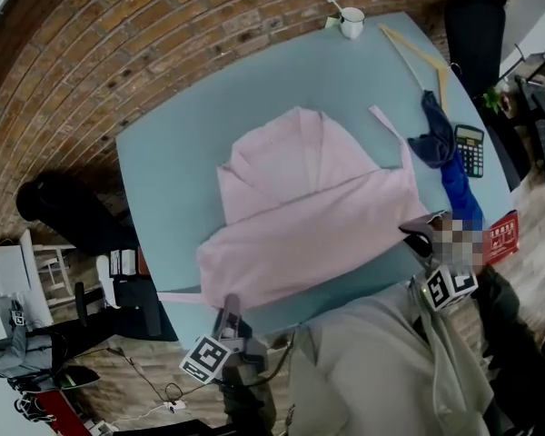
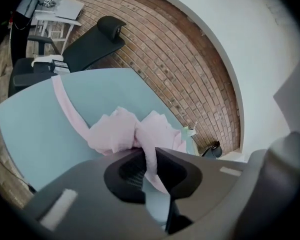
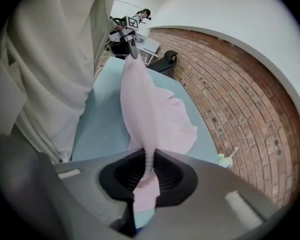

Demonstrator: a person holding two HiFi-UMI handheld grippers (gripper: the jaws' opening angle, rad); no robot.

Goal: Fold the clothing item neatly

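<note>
Head view: the pink garment [image 1: 309, 203] lies across the middle of the light blue tabletop [image 1: 177, 153], and its near edge is lifted off the surface. The left hand-held gripper [image 1: 229, 307] pinches one near corner and the right hand-held gripper [image 1: 424, 228] pinches the other. The far part looks partly gathered, with overlapping layers, but no tidy rectangle shows yet. A mug [image 1: 351, 22], a hanger [image 1: 420, 54], a blue cloth [image 1: 440, 143] and a calculator [image 1: 470, 149] sit well apart at the far right.

Left gripper view: the left hand-held gripper [image 2: 149, 159] is closed narrowly on a strip of pink fabric, with the rest bunched just beyond.

Right gripper view: the right hand-held gripper [image 3: 149, 161] clamps the hem, which stretches taut toward the other gripper.

The task seems to be at an early-to-middle stage. The near half has yet to be carried over, laid down and smoothed.
</note>
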